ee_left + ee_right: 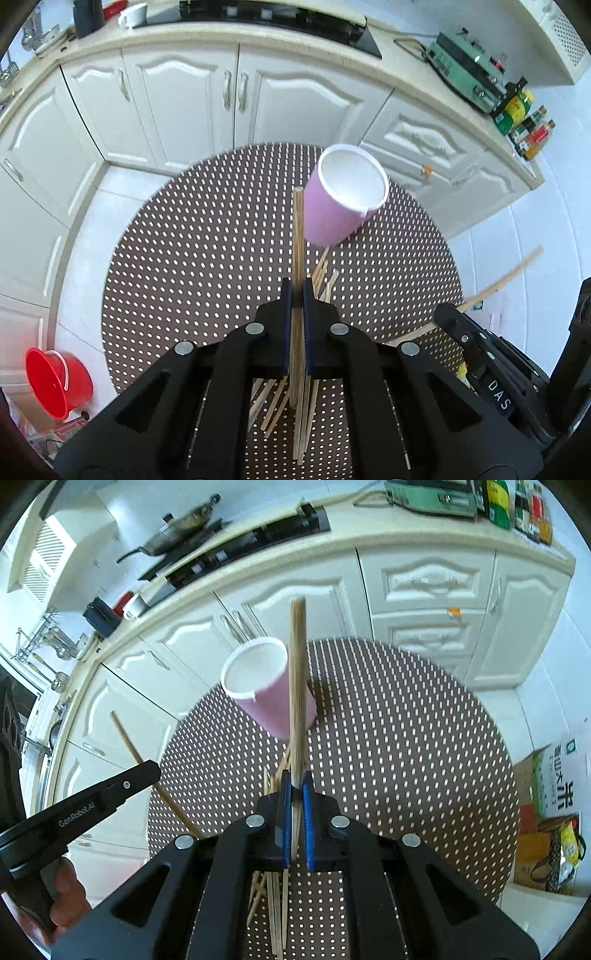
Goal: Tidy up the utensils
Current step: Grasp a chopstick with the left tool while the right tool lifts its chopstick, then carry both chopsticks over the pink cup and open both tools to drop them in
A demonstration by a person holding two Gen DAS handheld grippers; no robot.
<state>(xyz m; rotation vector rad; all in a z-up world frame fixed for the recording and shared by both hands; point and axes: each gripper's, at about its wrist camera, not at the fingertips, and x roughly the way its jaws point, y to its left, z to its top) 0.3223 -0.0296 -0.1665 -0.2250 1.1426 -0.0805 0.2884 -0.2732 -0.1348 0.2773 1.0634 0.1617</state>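
A pink paper cup (341, 199) with a white inside stands on the round brown dotted table (207, 258); it also shows in the right wrist view (266, 690). My left gripper (296, 288) is shut on a wooden chopstick (297, 236) that points up beside the cup. My right gripper (296, 779) is shut on another wooden chopstick (297, 672) that rises in front of the cup. Several loose chopsticks (303, 417) lie on the table under the grippers, also in the right wrist view (275, 904).
White kitchen cabinets (177, 107) curve behind the table. A red bucket (55, 380) sits on the floor at left. The right gripper's body (491, 369) is at my left view's right edge. Boxes and bags (554, 812) stand on the floor at right.
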